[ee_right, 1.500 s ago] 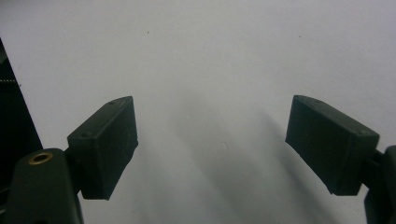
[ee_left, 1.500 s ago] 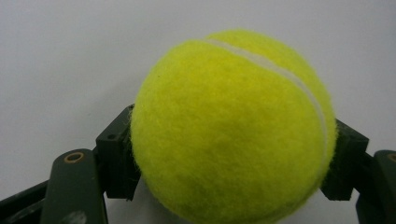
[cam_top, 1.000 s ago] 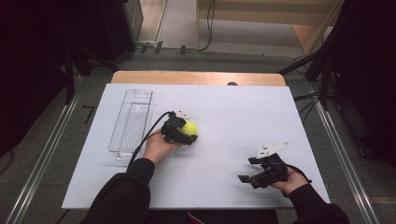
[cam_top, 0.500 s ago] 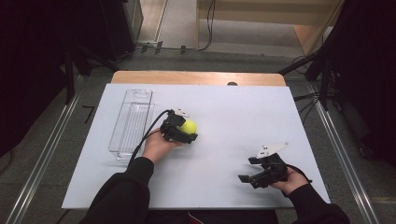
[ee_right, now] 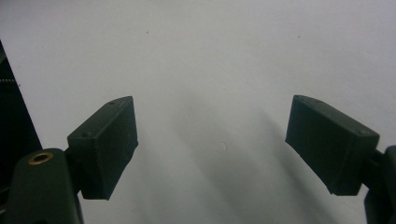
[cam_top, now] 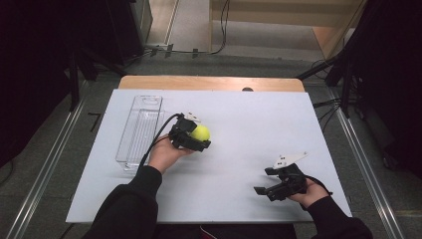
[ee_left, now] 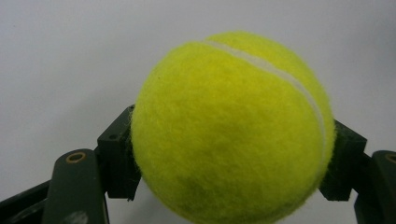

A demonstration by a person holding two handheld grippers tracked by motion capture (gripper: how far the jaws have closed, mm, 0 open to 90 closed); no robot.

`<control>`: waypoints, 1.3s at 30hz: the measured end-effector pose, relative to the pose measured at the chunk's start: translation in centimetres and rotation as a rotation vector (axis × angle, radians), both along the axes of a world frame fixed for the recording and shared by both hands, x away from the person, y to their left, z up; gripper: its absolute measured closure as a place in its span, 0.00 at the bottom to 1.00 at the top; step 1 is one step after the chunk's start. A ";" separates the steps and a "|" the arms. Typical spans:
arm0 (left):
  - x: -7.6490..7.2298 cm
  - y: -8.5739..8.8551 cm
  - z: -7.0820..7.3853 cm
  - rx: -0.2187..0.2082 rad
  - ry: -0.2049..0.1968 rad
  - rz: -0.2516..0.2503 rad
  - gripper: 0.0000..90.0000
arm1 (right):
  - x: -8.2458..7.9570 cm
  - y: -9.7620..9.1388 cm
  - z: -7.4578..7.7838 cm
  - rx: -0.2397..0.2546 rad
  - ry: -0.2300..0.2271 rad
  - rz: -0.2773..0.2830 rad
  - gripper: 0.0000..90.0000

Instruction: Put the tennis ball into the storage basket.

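Right tool (cam_top: 270, 181), counter 5 o'clock: jaws spread wide, nothing between, low over bare white counter (cam_top: 249, 119). Idle; low risk, could snag on sheet if dragged.

Left tool (cam_top: 195, 138), left of counter centre: pinching fuzzy yellow-green tennis ball (ee_left: 232, 126) at widest sides, ball clear of counter surface. Judgement: round, springy felt could squirt from flat pads (ee_left: 119, 161) if grip slackens or tool tilts; ball would roll off.

Clear rectangular plastic tray (cam_top: 140, 130), 9 o'clock of ball, near: cable or ball may knock light tray.
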State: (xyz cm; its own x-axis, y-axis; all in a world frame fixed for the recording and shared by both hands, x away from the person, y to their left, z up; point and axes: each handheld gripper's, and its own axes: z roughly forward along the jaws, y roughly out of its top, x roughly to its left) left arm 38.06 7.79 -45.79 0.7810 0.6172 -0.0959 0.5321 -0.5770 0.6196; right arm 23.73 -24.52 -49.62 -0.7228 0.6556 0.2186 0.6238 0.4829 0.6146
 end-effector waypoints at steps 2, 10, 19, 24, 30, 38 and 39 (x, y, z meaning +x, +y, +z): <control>0.0 0.0 0.2 -0.004 0.002 0.001 0.29 | 0.0 0.0 0.0 0.000 0.000 -0.001 0.16; -0.1 0.3 1.6 -0.017 0.003 0.002 0.29 | 0.0 0.0 0.0 0.000 -0.001 -0.001 0.16; -0.3 0.5 2.9 -0.012 0.003 -0.005 0.29 | 0.0 0.0 0.0 0.000 -0.001 -0.001 0.16; -0.4 0.6 3.6 -0.013 0.004 0.000 0.29 | 0.0 0.0 0.0 -0.001 0.001 -0.001 0.16; -0.5 0.6 4.5 -0.012 0.010 -0.003 0.29 | 0.0 0.0 0.0 -0.001 0.000 -0.002 0.16; -0.6 0.8 5.6 -0.017 0.007 0.000 0.29 | 0.0 0.0 0.0 -0.001 0.001 -0.001 0.16; -0.6 0.8 5.7 -0.018 0.008 0.003 0.29 | 0.0 0.0 0.0 -0.001 0.001 -0.001 0.16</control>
